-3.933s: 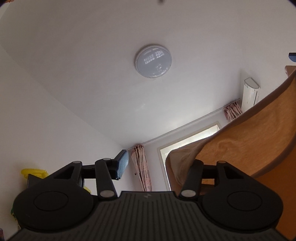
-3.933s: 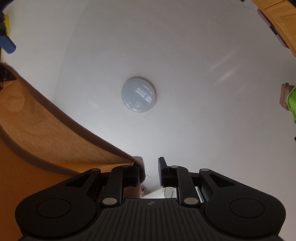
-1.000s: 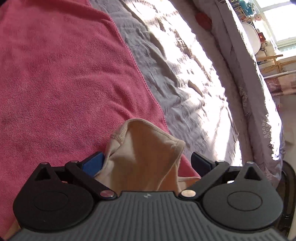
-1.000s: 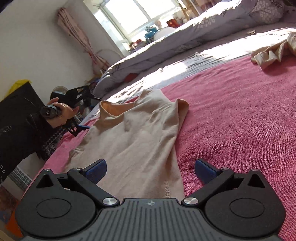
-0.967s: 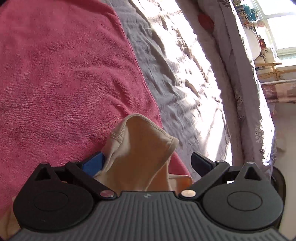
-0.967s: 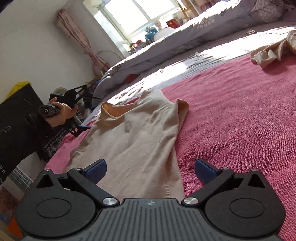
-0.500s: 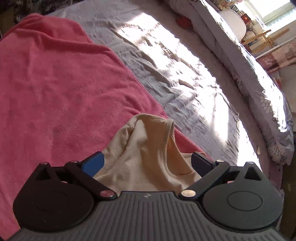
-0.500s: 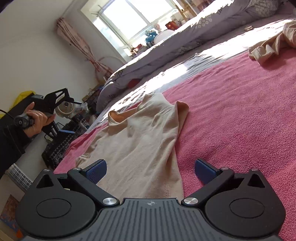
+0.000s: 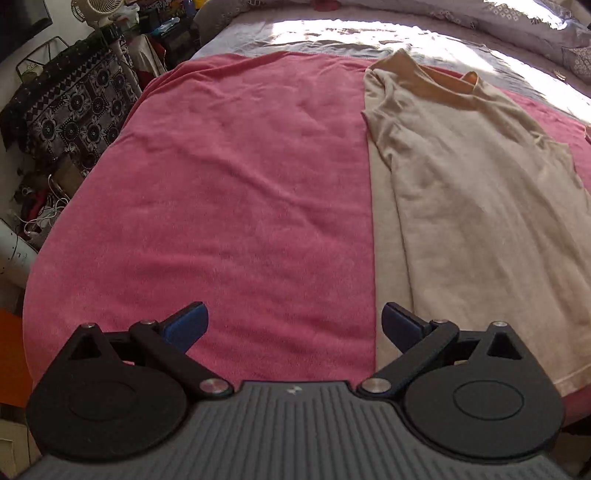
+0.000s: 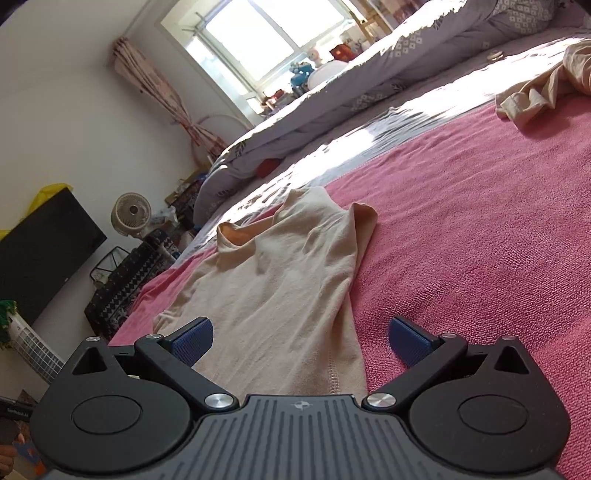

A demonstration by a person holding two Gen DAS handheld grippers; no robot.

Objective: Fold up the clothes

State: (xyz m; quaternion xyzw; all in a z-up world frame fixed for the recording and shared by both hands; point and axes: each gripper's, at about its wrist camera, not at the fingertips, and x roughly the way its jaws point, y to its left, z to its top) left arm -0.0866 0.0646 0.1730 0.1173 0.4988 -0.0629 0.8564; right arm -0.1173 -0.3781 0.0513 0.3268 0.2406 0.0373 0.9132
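Beige top [image 9: 476,192] on pink blanket [image 9: 229,177].
Orange lining inside the neckline; grey sheet [image 9: 332,35] past the blanket's far edge; blue pads [image 10: 192,338], black arms; black-and-white patterned cloth [image 9: 70,118] beyond the left edge.

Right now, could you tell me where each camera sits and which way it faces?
Left wrist: raised over the near edge of the pink blanket, looking down across it; the open left gripper shows, with the beige top to the right.
Right wrist: low over the beige top's hem, looking along it toward the window; the open right gripper shows.
Shared: the top, blanket and white fan.
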